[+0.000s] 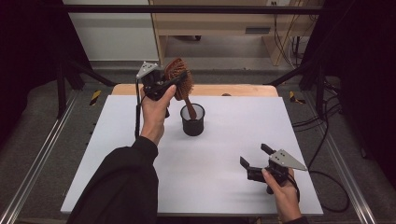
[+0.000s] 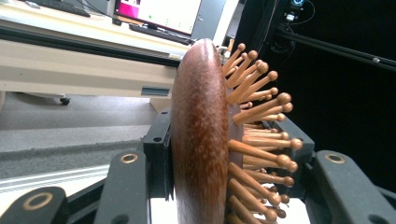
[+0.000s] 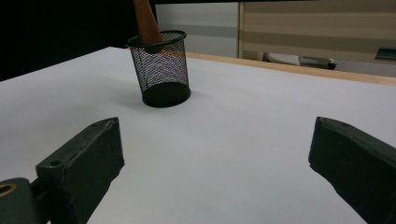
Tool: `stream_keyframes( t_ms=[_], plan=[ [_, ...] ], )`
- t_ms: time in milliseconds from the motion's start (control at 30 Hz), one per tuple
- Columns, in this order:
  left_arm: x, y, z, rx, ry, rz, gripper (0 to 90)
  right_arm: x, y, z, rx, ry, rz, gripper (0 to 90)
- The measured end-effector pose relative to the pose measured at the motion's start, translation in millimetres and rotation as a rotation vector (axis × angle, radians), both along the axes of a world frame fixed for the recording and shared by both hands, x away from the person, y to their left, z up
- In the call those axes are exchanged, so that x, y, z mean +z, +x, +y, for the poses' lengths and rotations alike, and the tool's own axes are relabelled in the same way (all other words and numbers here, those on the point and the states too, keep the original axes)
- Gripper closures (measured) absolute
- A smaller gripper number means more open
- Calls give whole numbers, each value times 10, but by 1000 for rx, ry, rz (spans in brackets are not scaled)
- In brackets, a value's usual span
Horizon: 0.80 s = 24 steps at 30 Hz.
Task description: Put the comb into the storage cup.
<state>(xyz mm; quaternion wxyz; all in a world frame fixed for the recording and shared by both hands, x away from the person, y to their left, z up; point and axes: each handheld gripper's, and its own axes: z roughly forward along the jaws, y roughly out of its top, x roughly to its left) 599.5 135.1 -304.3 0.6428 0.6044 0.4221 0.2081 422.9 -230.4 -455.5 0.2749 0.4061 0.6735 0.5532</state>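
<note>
A wooden hairbrush (image 1: pixel 180 79) with peg bristles is held by its head in my left gripper (image 1: pixel 173 81), raised over the back of the table. Its handle (image 1: pixel 189 110) slants down into a black mesh cup (image 1: pixel 193 120). In the left gripper view the brush head (image 2: pixel 201 140) stands edge-on between the jaws, bristles to the right. My right gripper (image 1: pixel 254 156) rests low near the front right of the table, jaws wide apart with nothing between them. In the right gripper view (image 3: pixel 215 158), the cup (image 3: pixel 161 70) stands ahead with the handle (image 3: pixel 147 23) leaning on its rim.
The white table top (image 1: pixel 224 154) has a wooden strip (image 1: pixel 233 89) along its far edge. Black frame bars and cables run along both sides. A desk with a monitor (image 2: pixel 159 11) stands behind the table.
</note>
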Motion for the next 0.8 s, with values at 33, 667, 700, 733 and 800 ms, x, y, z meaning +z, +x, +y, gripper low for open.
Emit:
stream_keyframes(
  t_ms=[33, 667, 700, 733, 800],
  plan=[
    [-9, 6, -3, 2, 1, 1, 498, 1, -2, 1, 2, 1, 1, 37],
    [-202, 98, -64, -1, -1, 39, 497, -4, -4, 14, 6, -4, 4, 37],
    [-211, 100, -68, 0, -2, 41, 497, -5, -3, 14, 5, -5, 2, 37],
    [-219, 103, -72, -1, -1, 43, 497, -5, -2, 14, 5, -6, 1, 37],
    [-233, 106, -83, -1, 3, 45, 496, -6, -2, 15, 5, -7, 1, 37]
  ],
)
